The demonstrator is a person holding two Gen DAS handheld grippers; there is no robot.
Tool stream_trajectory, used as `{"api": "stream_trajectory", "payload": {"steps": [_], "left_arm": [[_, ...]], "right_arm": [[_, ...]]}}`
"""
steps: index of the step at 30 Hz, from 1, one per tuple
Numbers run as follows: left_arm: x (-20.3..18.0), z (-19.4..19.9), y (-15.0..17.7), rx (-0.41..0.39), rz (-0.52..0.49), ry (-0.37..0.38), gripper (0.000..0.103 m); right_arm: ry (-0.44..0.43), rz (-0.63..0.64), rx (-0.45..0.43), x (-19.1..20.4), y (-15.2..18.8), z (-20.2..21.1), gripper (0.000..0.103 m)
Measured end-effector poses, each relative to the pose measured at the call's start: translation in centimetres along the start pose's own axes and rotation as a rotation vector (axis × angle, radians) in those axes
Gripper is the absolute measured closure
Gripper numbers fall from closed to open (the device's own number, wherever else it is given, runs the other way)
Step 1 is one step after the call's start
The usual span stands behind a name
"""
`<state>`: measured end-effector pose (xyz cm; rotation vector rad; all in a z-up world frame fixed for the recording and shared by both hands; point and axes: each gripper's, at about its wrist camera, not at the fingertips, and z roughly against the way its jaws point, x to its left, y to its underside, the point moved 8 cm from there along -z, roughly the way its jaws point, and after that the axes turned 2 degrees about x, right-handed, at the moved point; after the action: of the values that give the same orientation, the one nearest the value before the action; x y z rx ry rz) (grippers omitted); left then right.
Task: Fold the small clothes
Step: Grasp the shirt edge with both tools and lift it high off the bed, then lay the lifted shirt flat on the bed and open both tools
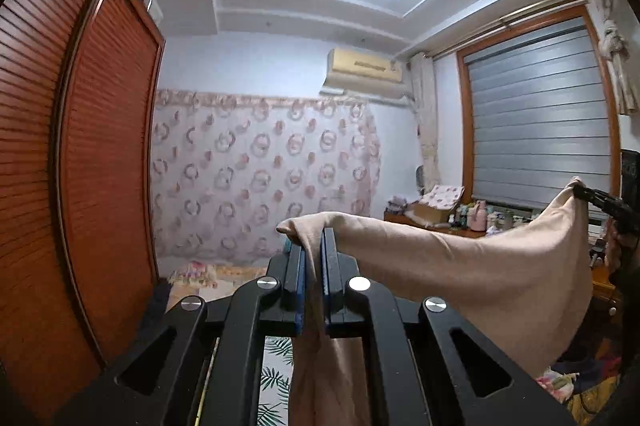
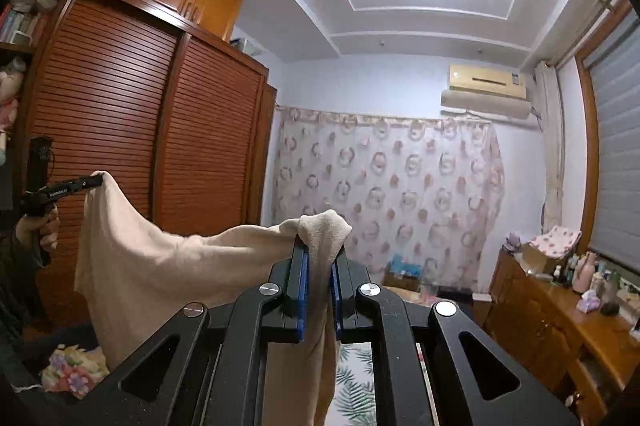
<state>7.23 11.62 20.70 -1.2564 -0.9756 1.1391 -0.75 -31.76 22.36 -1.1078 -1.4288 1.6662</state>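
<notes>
A beige garment (image 1: 500,266) hangs in the air, stretched between both grippers. My left gripper (image 1: 313,242) is shut on one top corner of it, the cloth pinched between the blue pads and trailing down below them. In the left wrist view the right gripper (image 1: 578,189) shows at the far right edge, clamped on the other corner. My right gripper (image 2: 319,250) is shut on its corner of the beige garment (image 2: 160,266). The left gripper (image 2: 99,180) appears at the left of the right wrist view, held by a hand (image 2: 42,226). Both grippers point level into the room.
A slatted wooden wardrobe (image 2: 160,154) fills the left. A patterned curtain (image 2: 384,194) covers the far wall under an air conditioner (image 2: 486,86). A wooden dresser (image 2: 560,314) with bottles stands under the blind at right. A leaf-print surface (image 2: 360,386) lies below; floral cloth (image 2: 72,374) lies at lower left.
</notes>
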Motion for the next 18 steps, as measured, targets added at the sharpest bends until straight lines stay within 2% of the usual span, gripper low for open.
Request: {"api": "stream_trajectory", "payload": {"steps": [1, 4, 5, 7, 9, 10, 13, 16, 17, 18], "left_arm": [[0.2, -0.7, 0.3, 0.013, -0.001, -0.009, 0.096], [1.8, -6.0, 2.1, 0.077, -0.009, -0.06, 0.096], [2.1, -7.4, 2.9, 0.099, -0.008, -0.065, 0.096], [2.8, -11.5, 5.2, 0.151, -0.006, -0.062, 0.096], [3.7, -16.0, 8.3, 0.207, 0.009, -0.046, 0.096], [3.9, -17.8, 9.6, 0.237, 0.008, -0.057, 0.096], [4.3, -23.5, 13.6, 0.324, 0.006, -0.072, 0.096], [4.3, -29.0, 16.9, 0.411, -0.02, -0.08, 0.096], [4.5, -30.9, 18.6, 0.467, -0.042, -0.089, 0.096], [4.7, -32.0, 19.7, 0.489, -0.055, -0.099, 0.096]], "right_arm": [[0.006, 0.005, 0.018, 0.0, 0.3, -1.5, 0.094], [0.036, 0.01, 0.105, -0.7, 2.0, -7.6, 0.094], [0.047, 0.016, 0.131, -0.7, 1.8, -9.4, 0.094], [0.067, 0.018, 0.203, -1.6, 3.8, -13.4, 0.094], [0.089, 0.006, 0.282, -2.6, 7.1, -17.9, 0.094], [0.073, 0.012, 0.313, -2.6, 8.8, -20.2, 0.094], [0.1, 0.015, 0.413, -3.3, 14.0, -26.6, 0.093], [0.158, 0.013, 0.518, -4.1, 18.8, -32.4, 0.093], [0.181, 0.006, 0.565, -4.3, 20.4, -34.4, 0.09], [0.194, -0.002, 0.603, -4.4, 21.9, -35.7, 0.078]]}}
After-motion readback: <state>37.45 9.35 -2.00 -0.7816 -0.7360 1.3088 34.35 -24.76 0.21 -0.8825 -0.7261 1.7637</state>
